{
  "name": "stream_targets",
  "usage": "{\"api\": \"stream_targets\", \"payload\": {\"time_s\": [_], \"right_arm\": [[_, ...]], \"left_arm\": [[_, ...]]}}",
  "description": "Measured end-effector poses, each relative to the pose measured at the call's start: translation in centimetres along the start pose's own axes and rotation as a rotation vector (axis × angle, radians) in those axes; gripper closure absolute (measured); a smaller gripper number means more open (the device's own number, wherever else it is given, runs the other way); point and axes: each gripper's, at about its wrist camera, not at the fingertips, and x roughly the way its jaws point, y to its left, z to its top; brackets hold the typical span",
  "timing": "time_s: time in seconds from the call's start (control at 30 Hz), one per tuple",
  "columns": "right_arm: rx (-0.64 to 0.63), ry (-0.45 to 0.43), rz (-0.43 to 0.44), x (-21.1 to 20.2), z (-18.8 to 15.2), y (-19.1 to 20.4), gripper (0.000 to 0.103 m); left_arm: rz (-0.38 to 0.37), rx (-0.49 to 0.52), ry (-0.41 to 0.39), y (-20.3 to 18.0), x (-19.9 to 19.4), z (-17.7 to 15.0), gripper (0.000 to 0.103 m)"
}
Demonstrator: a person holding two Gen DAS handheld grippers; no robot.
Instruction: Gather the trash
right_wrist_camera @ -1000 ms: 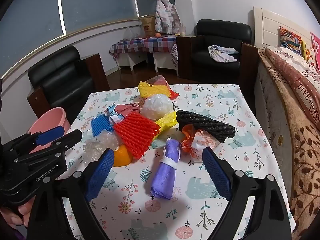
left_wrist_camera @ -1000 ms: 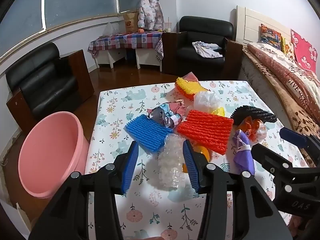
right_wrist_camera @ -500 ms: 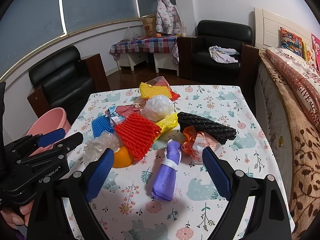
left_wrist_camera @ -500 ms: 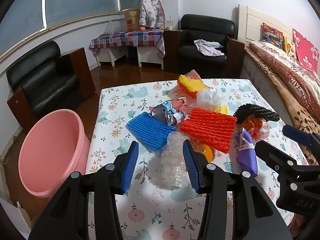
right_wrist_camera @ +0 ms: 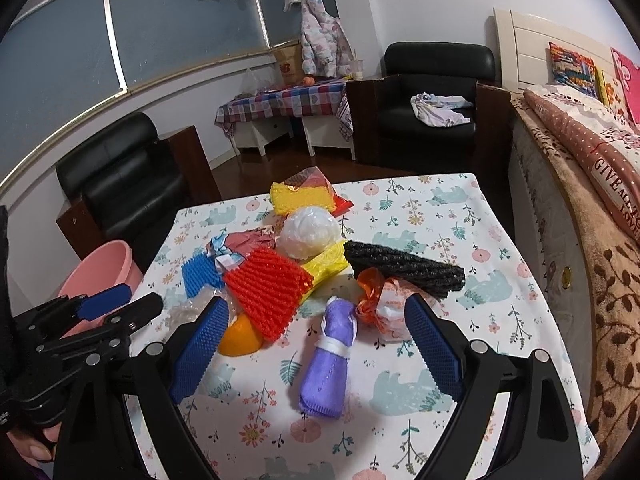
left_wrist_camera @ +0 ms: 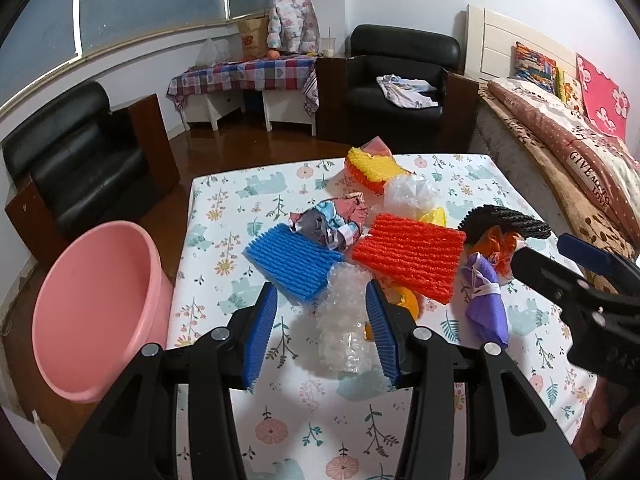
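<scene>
Clear crinkled plastic wrap point(left_wrist_camera: 345, 320) between the left gripper's point(left_wrist_camera: 322, 336) wide-open jaws (ungripped, beside the right-hand pad).

2 black armchairs point(left_wrist_camera: 72, 160), a checked-cloth side table point(left_wrist_camera: 244, 74), a bed point(left_wrist_camera: 560, 128) beside it

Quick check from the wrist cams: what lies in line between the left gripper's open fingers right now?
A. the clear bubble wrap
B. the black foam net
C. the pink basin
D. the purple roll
A: the bubble wrap shows between the left gripper's open fingers.
</scene>
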Motion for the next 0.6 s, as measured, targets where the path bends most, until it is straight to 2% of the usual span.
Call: {"api": "stream_targets", "payload": {"time_s": [0.23, 0.6], "right_arm": [[0.007, -0.006, 0.029, 0.8, 0.3, -0.4, 0.014], [0.012, 0.025, 0.069, 2.2, -0.1, -1.5, 0.018]], "left_arm": [[-0.01, -0.032, 0.006, 1.6, -0.3, 0.2, 0.056], [-0.033, -0.022, 0.072, 1.2, 0.6, -0.8, 0.056]]}}
